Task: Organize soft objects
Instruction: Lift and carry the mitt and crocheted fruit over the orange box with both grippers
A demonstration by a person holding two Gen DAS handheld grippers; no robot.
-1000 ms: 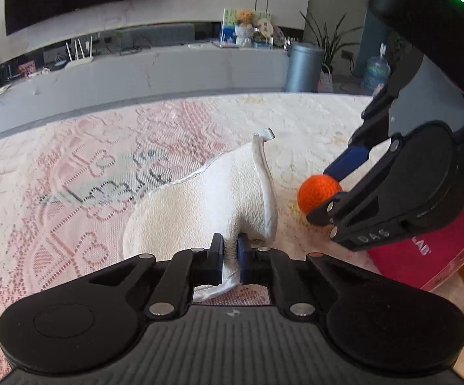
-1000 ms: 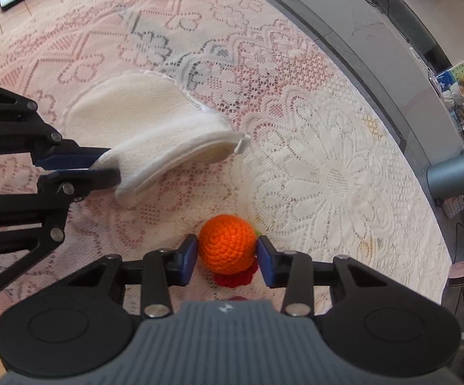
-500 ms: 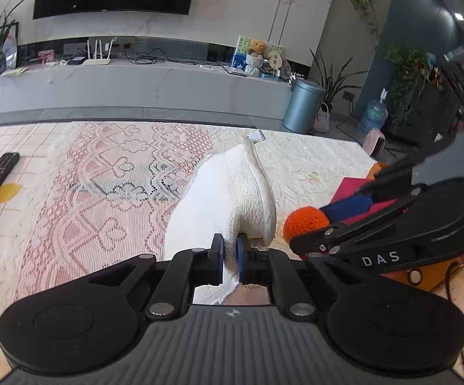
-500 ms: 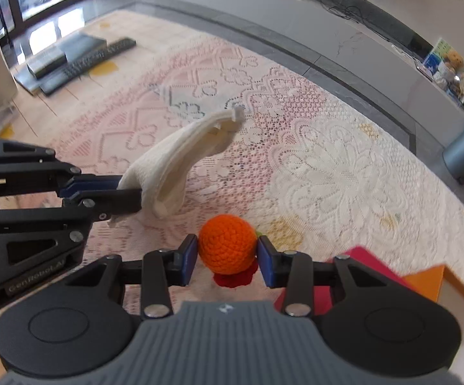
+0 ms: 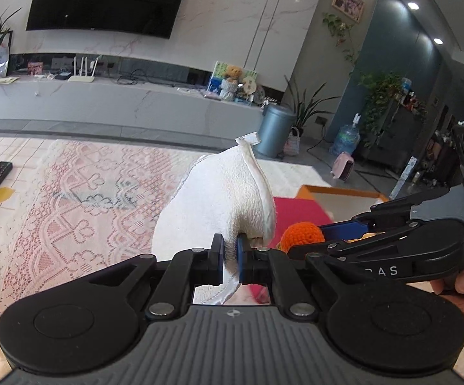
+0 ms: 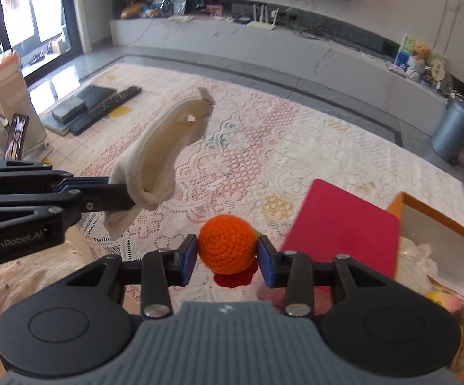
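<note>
Above the pink-and-white lace floor cloth [image 6: 264, 166], my left gripper [image 5: 229, 256] pinches a white terry cloth [image 5: 225, 192] aloft; my right gripper [image 6: 227, 253] clamps an orange crocheted ball [image 6: 227, 245]. The cloth's thin pinched edge could slip before the orange-rimmed box [image 6: 440, 218].

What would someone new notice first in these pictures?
Probably the bright orange crochet ball, pinched in the right claw above the lace cloth. Next, the white towel hanging limp from the shut left claw, with an orange box and its red lid to the right.
</note>
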